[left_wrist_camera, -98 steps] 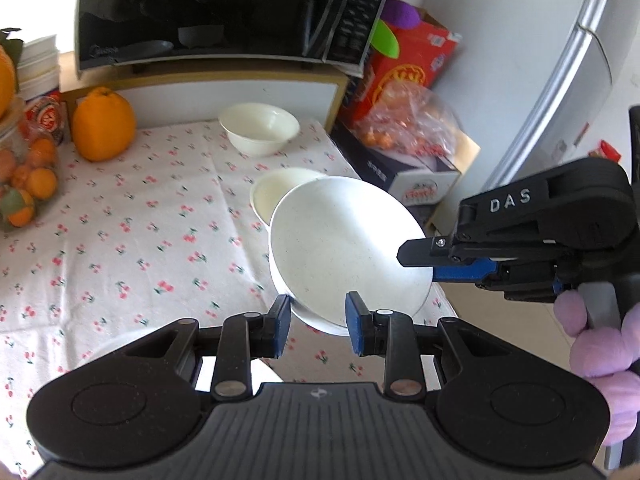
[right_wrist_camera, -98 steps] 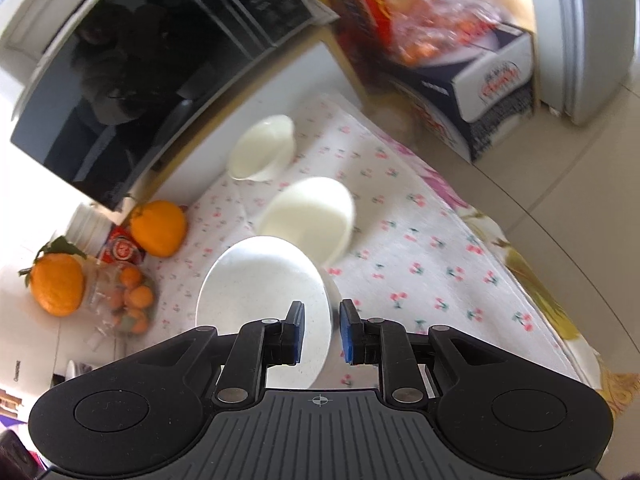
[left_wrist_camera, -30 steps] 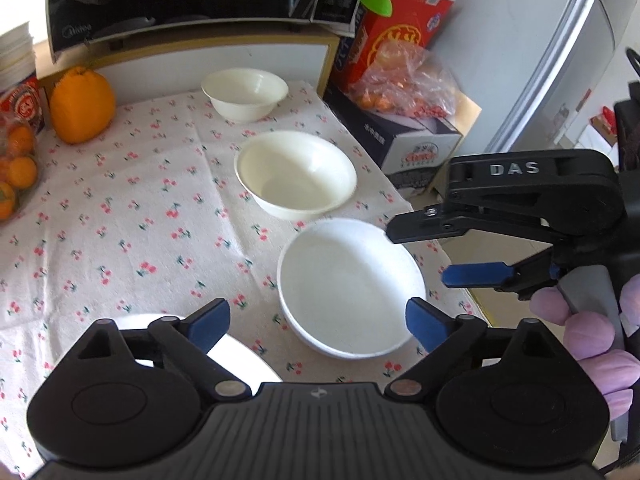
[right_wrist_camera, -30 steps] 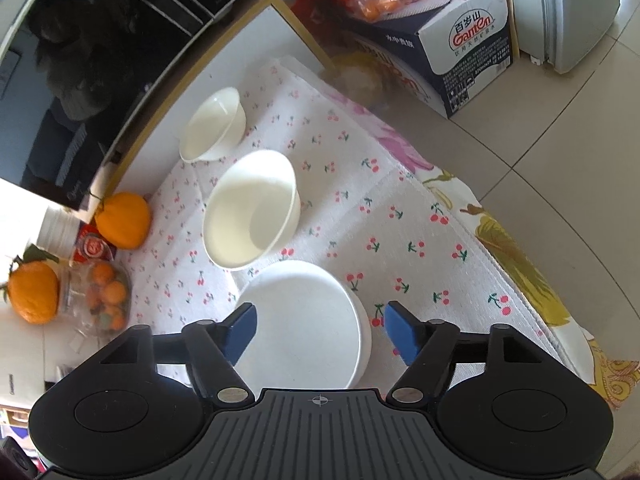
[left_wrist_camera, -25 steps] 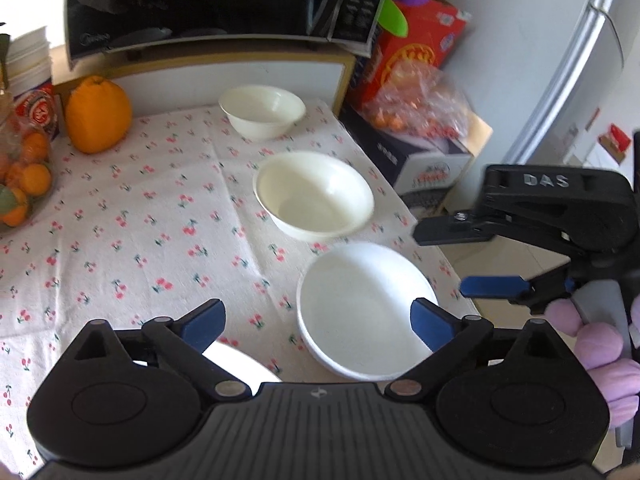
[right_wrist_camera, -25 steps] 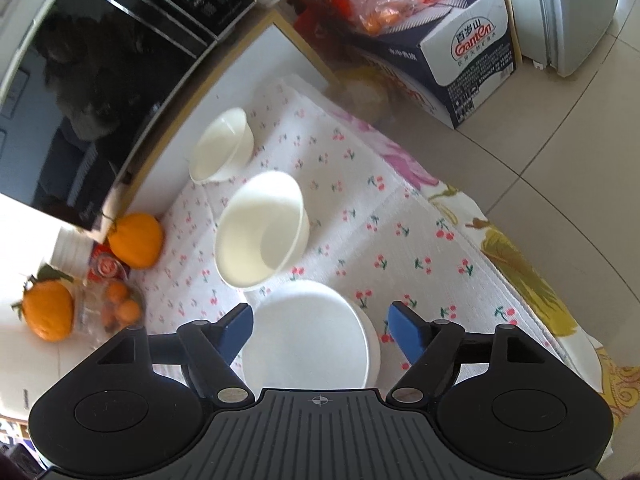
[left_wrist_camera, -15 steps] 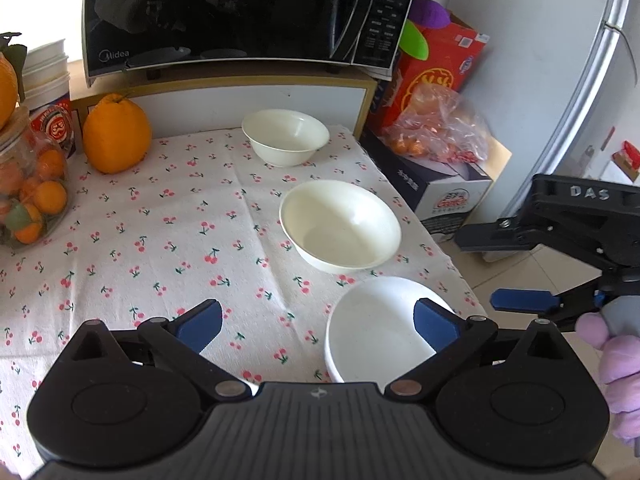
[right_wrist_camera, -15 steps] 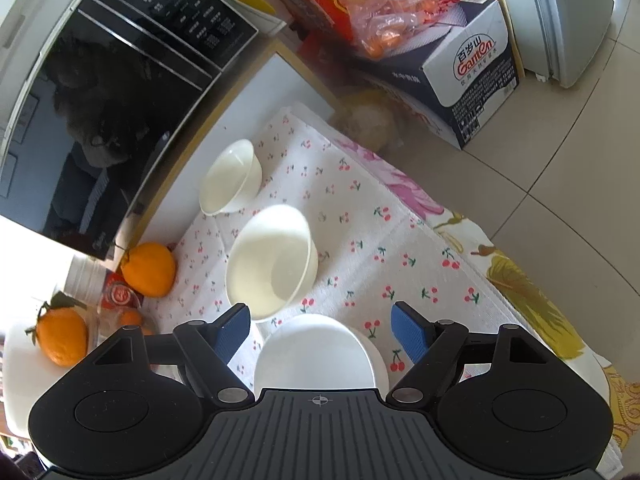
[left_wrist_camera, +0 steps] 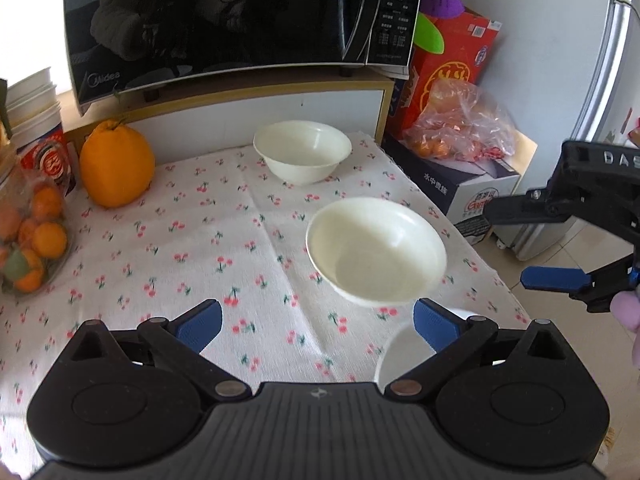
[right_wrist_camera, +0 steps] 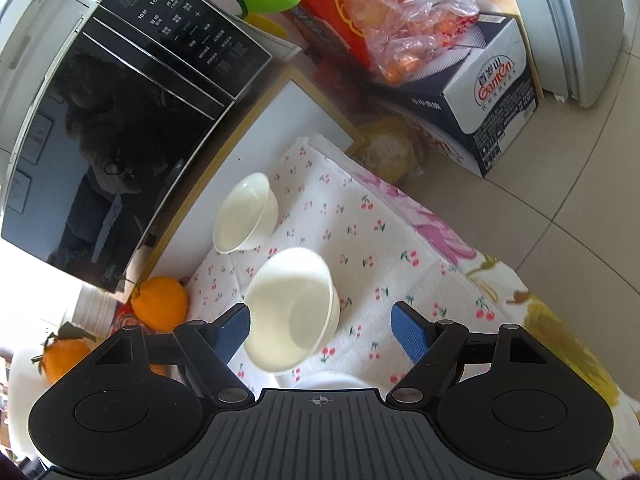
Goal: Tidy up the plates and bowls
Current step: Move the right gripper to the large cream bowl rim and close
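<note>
On the cherry-print tablecloth stand a small cream bowl at the back and a medium cream bowl in front of it. A white deep plate lies at the near right edge, mostly hidden under my left gripper's body. My left gripper is open wide over bare cloth, nothing between its blue pads. My right gripper hovers open off the table's right side. In the right wrist view this right gripper frames the medium bowl from above without touching it; the small bowl and the plate's rim show too.
A black microwave sits on a shelf behind the table. A big orange fruit, a bag of small oranges and stacked cups crowd the left. Boxes with bagged fruit and a fridge stand right, over tile floor.
Both grippers let go of the white plate, now resting on the cloth, and opened wide. Since then both views have tilted up, so the plate has slipped to their bottom edges.
</note>
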`<state>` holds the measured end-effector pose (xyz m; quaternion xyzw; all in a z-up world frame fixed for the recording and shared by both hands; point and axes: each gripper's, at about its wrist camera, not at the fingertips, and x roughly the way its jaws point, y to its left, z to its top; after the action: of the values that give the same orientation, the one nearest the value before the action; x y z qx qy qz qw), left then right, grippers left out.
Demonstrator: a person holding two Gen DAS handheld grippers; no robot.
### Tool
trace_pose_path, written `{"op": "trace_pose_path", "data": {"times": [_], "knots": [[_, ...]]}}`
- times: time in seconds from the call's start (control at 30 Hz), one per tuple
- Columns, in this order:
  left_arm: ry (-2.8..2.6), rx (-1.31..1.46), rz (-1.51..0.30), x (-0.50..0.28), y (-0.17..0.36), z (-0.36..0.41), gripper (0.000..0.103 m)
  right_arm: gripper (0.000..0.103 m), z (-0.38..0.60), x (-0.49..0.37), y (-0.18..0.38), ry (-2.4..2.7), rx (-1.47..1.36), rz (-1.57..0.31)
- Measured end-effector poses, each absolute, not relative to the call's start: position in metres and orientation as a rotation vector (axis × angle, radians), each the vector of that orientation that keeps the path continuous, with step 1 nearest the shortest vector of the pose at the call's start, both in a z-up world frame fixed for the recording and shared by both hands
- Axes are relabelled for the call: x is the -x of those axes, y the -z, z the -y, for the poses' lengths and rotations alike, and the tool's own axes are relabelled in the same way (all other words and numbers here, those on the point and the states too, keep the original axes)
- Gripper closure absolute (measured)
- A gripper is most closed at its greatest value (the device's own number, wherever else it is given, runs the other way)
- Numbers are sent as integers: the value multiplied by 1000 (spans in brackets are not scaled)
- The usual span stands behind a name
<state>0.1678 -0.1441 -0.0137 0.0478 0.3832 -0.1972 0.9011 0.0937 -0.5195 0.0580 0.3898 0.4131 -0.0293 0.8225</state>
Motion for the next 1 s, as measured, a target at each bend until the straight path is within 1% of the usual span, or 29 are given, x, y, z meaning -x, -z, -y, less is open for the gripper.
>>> {"op": "trace_pose_path", "data": {"times": [0.23,0.47,0.57,0.7,0.8,0.87,0.9,0.97,1.0], "knots": [[477,-180,-743,-189,21,136,1,24,522,-108,-39,65,-833,-890],[623,-372,-666,-192,23,131,1,24,516,-117,-30,45,-841,-882],[655,-440,-650,-191,29,134,2,24,511,-121,-28,50,-836,-875],[682,-421,-668,-197,36,137,6,25,503,-127,-23,49,-833,-881],[708,-382,-685,-201,40,138,9,33,498,-130,-20,62,-816,-886],[722,-374,-690,-203,43,139,11,44,497,-131,-18,71,-816,-885],[733,-371,-694,-204,44,140,14,47,496,-131,-18,76,-815,-885],[757,-363,-701,-204,46,142,18,61,496,-132,-16,80,-812,-886],[769,-358,-704,-205,46,142,20,65,495,-133,-15,79,-811,-888]]}}
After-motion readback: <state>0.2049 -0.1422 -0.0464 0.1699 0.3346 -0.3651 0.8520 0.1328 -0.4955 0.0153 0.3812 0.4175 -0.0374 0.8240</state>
